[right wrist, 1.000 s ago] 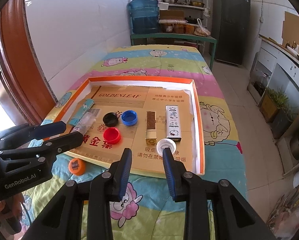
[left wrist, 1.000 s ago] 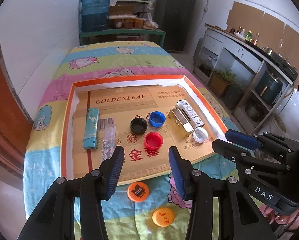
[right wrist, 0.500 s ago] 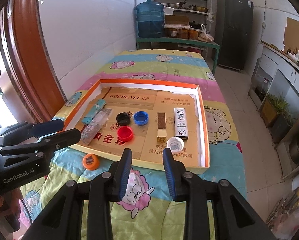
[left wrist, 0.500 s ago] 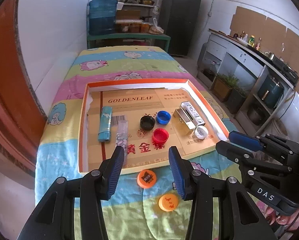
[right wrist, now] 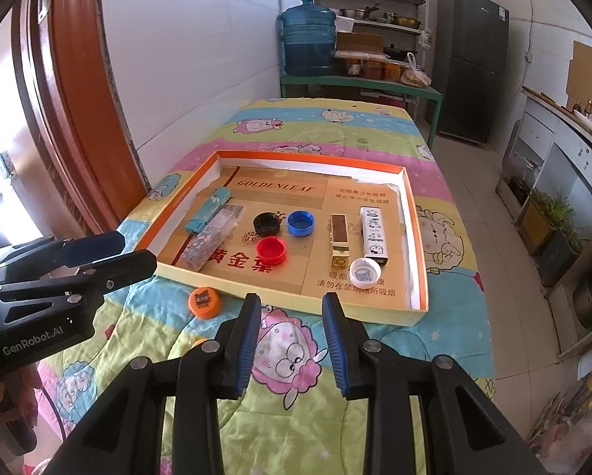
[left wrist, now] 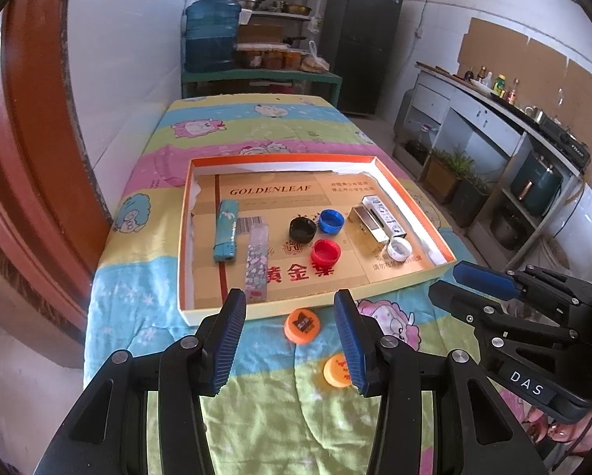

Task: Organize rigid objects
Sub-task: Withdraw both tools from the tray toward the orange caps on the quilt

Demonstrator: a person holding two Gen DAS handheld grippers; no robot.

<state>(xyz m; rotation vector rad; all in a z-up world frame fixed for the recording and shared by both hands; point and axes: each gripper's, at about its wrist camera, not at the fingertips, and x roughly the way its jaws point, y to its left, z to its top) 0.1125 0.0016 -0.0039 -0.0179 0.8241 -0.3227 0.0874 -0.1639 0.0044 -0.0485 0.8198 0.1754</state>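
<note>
Both claws idle above the near end of the bed, jaws spread and empty: left gripper [left wrist: 286, 340], right gripper [right wrist: 292, 342].

Shallow orange-rimmed box tray [right wrist: 414, 237] lies flat on the cartoon quilt [right wrist: 335, 130]. Contents appear sorted by kind — teal lighter [left wrist: 225, 229] and patterned lighter [left wrist: 255, 263] side by side at the left; black cap [left wrist: 302, 229], blue cap [left wrist: 331, 221] and red cap [left wrist: 325, 252] clustered in the middle; gold box [right wrist: 338, 239] and white printed box [right wrist: 372, 235] parallel at the right, with a white cap [right wrist: 364, 273] at their near ends.

Still outside: orange cap [left wrist: 302, 324], just beside the tray's near wall, and a second orange cap [left wrist: 336, 370] nearer still, partly hidden behind the left claw's right finger. Judged to be the remaining work; the cap cluster is their likely home.

Room: open floor in the tray's near-middle strip, in front of the red cap. The near wall is a low lip to lift over. Quilt is soft and rumpled, so flat caps may sit sunk — grip by the rim. The right claw sits close on the left claw's flank; watch for crowding
</note>
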